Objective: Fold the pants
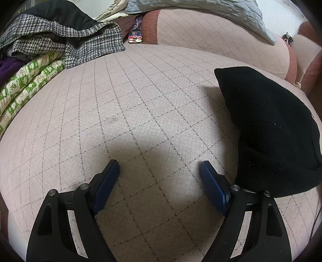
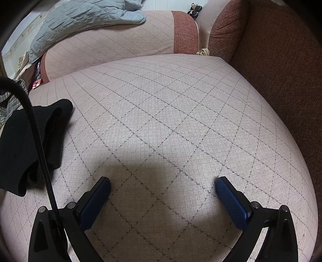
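Pale pink quilted upholstery with a dark diamond-stitch grid filled both views: a sofa seat cushion (image 1: 140, 112) lay beneath my tongs, with a matching back cushion (image 2: 112, 46) behind it and a rust-brown armrest (image 2: 281, 70) along the right side. A light blue quilted blanket (image 2: 80, 18) was draped over the back cushion.

At the far left of the seat sat a heap of other clothes, topped by a black-and-white houndstooth garment (image 1: 60, 42), with a green-and-cream printed fabric (image 1: 26, 80) below it.

The black pants (image 1: 269, 129) lay folded into a compact bundle on the seat cushion, between my two tools: just to the right of my left gripper (image 1: 159, 169) and to the left of my right gripper (image 2: 163, 185). Neither tool touched them.

Both pairs of tongs hung above bare cushion with their blue-padded jaws spread wide, holding nothing. A black cable (image 2: 38, 141) crossed the left side of the right wrist view, in front of the pants.
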{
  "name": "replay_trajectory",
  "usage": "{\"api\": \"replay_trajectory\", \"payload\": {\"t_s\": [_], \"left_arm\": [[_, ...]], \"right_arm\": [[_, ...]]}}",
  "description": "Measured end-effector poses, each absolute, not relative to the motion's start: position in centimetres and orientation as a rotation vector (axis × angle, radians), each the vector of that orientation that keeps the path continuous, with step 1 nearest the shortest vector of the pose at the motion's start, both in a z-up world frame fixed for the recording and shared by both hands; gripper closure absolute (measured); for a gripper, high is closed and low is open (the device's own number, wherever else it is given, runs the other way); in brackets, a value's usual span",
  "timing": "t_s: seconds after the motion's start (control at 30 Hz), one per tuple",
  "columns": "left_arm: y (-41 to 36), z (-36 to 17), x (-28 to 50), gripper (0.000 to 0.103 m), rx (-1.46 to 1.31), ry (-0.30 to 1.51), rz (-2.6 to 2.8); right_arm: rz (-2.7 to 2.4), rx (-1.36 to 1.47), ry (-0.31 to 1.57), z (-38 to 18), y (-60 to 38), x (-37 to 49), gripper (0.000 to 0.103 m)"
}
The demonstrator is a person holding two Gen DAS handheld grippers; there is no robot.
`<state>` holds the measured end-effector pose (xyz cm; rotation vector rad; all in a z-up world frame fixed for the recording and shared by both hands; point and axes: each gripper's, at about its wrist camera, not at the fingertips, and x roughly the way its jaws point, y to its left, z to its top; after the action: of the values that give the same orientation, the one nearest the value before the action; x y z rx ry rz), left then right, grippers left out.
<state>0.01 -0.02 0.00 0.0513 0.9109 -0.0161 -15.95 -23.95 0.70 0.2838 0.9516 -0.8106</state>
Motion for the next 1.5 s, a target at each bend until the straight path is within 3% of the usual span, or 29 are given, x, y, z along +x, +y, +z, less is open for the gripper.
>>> {"api": "replay_trajectory", "payload": {"t_s": [1.5], "left_arm": [[-0.27, -0.33, -0.48, 0.019, 0.039, 0.904, -0.023]], "right_arm": [[-0.812, 0.281, 0.949, 0.68, -23.96, -15.94, 0.0]]}}
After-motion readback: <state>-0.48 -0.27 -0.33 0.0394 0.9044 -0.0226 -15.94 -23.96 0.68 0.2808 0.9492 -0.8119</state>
